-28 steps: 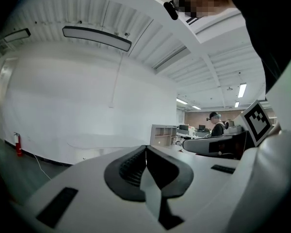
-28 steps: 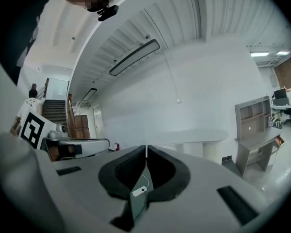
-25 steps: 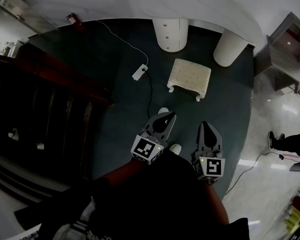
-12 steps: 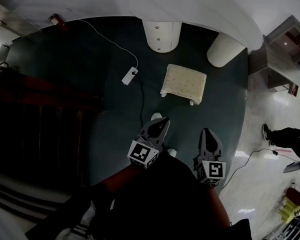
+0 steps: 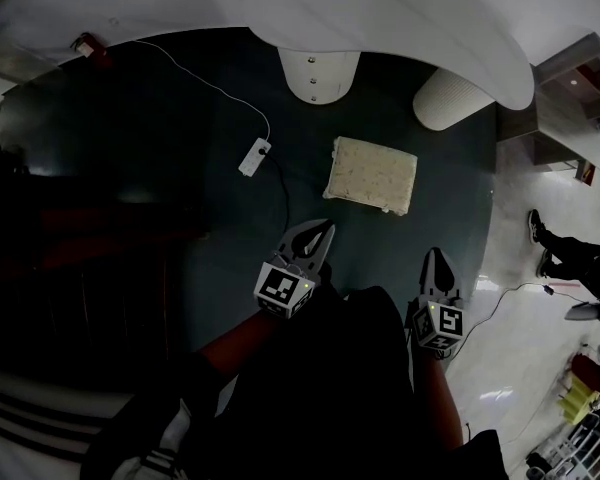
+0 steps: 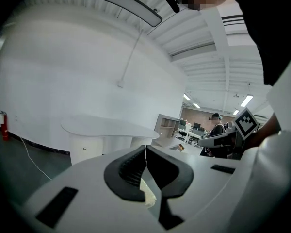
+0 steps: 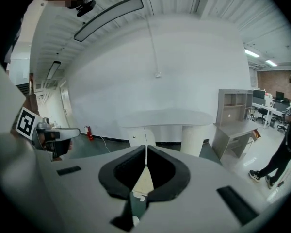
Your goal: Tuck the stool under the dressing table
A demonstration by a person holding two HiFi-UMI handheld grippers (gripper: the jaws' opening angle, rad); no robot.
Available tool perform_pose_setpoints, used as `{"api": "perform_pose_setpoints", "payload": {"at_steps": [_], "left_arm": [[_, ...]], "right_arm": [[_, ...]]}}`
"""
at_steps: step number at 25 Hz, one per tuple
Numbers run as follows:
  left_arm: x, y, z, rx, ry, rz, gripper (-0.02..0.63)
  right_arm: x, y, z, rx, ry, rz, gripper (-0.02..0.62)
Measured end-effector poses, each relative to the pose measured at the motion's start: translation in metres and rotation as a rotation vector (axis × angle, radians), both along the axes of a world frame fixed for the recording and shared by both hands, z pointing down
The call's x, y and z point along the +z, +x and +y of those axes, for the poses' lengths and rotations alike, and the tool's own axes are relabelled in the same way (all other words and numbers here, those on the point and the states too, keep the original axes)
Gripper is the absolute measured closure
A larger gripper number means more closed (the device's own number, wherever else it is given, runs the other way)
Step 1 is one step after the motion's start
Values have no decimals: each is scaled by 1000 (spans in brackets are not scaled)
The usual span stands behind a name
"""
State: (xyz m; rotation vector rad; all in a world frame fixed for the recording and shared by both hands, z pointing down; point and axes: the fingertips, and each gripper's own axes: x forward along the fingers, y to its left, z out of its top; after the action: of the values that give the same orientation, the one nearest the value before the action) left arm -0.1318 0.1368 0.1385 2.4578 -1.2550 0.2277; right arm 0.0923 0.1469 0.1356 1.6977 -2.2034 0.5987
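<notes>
Your left gripper (image 5: 323, 231) is closed, jaw tips meeting with nothing between them. Your right gripper (image 5: 438, 255) is closed and empty too, and both hang over the dark carpet (image 5: 160, 158) touching nothing. The stool (image 5: 371, 174) stands on that carpet, cream top up, at about 1 o'clock from the left gripper and 11 o'clock from the right, apart from both. It sits out in the open, just short of the dressing table (image 5: 400, 18), whose white top spans 12 o'clock. A drawer pedestal (image 5: 318, 72) is at the stool's 11 o'clock and a round leg (image 5: 450, 98) at its 1 o'clock. Far off at 10 o'clock is a fire extinguisher (image 5: 83, 44), and a power strip (image 5: 254, 156) lies at the stool's 9 o'clock, its dark cord (image 5: 285, 193) trailing toward your left gripper. A shelf unit (image 5: 570, 98) stands at 2 o'clock. Only the head view shows the whole stool; in the gripper views it is a pale sliver behind the jaws. The left gripper view adds a person in a cap (image 6: 216, 125) at 3 o'clock.
</notes>
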Motion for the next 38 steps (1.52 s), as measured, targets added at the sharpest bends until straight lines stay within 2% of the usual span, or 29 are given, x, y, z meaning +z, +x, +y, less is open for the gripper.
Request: {"api": "perform_pose_setpoints", "payload": {"at_steps": [3, 6, 10, 13, 15, 18, 20, 23, 28, 30, 33, 36, 38], "left_arm": [[11, -5, -24, 27, 8, -30, 589], [22, -12, -41, 34, -27, -66, 589], [40, -8, -59, 13, -81, -35, 591], [52, 5, -72, 13, -79, -61, 591], [64, 12, -79, 12, -102, -79, 591], [86, 13, -90, -42, -176, -48, 591], [106, 10, -97, -98, -215, -50, 589], [139, 5, -106, -140, -256, -72, 590], [210, -4, -108, -141, -317, -103, 589], [239, -8, -110, -139, -312, -94, 589], [290, -9, -120, -138, -304, -66, 588], [336, -7, -108, -86, -336, -122, 588], [365, -6, -99, -74, -361, -128, 588]], "right_arm": [[17, 2, -17, 40, -30, 3, 557], [36, 5, -29, 44, -57, 12, 557], [59, 18, -50, 26, -72, 14, 557], [78, 30, -67, 20, -93, -42, 557], [87, 34, -84, -11, -92, -64, 557], [102, 38, -109, -90, -73, -54, 557], [118, 46, -122, -118, -85, -40, 557], [152, 62, -138, -103, -137, -2, 557], [224, 56, -134, -81, -226, -4, 557], [254, 51, -127, -73, -250, -15, 557], [310, 53, -126, -64, -281, 20, 557], [360, 55, -115, -111, -321, 67, 557], [386, 57, -111, -147, -328, 83, 557]]}}
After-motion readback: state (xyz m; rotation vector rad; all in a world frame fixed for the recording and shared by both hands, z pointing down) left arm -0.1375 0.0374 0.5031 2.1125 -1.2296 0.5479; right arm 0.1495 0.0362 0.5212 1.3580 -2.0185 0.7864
